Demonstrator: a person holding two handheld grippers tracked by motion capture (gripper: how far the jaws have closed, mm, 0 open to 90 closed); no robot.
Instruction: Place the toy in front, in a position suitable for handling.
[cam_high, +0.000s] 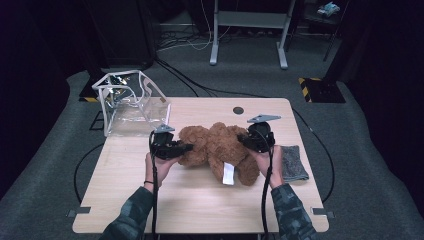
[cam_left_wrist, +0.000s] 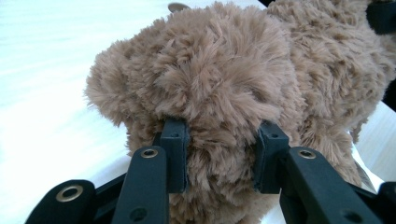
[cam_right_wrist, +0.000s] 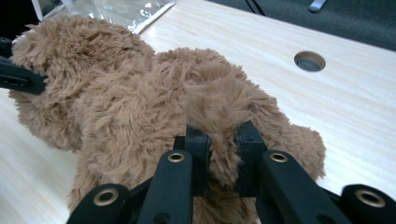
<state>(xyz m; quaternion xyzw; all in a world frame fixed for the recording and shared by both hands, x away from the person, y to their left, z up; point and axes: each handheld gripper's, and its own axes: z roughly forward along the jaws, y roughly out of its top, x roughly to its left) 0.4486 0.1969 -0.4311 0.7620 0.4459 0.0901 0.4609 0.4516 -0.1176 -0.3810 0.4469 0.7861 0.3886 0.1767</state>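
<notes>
1. The brown plush bear (cam_high: 220, 150) lay on its side near the middle of the light wooden table (cam_high: 150, 200), with a white sewn-in label (cam_high: 228, 173) hanging from its near side.
2. Our left gripper (cam_high: 186, 148) met the bear at its left end. In the left gripper view its two black jaws were pressed into a rounded tuft of fur (cam_left_wrist: 219, 93) from either side, so we recorded them as clamped on the bear.
3. Our right gripper (cam_high: 243, 137) met the bear at its right end. In the right gripper view its jaws stood closer together and pinched a narrow fold of fur (cam_right_wrist: 223, 126) between them, so this one too was gripping the bear.
4. From above, the bear's body spanned the gap between the two grippers; its underside appeared to rest on the table, though we could not tell whether any part was lifted.
5. A clear plastic bag held on a white wire frame (cam_high: 131, 102) stood at the far left corner of the table, apart from the bear.
6. A folded grey cloth (cam_high: 294, 163) lay at the right edge of the table, just beside our right hand (cam_high: 272, 160).
7. A round cable hole (cam_high: 238, 110) sat in the tabletop beyond the bear, on the far side
</notes>
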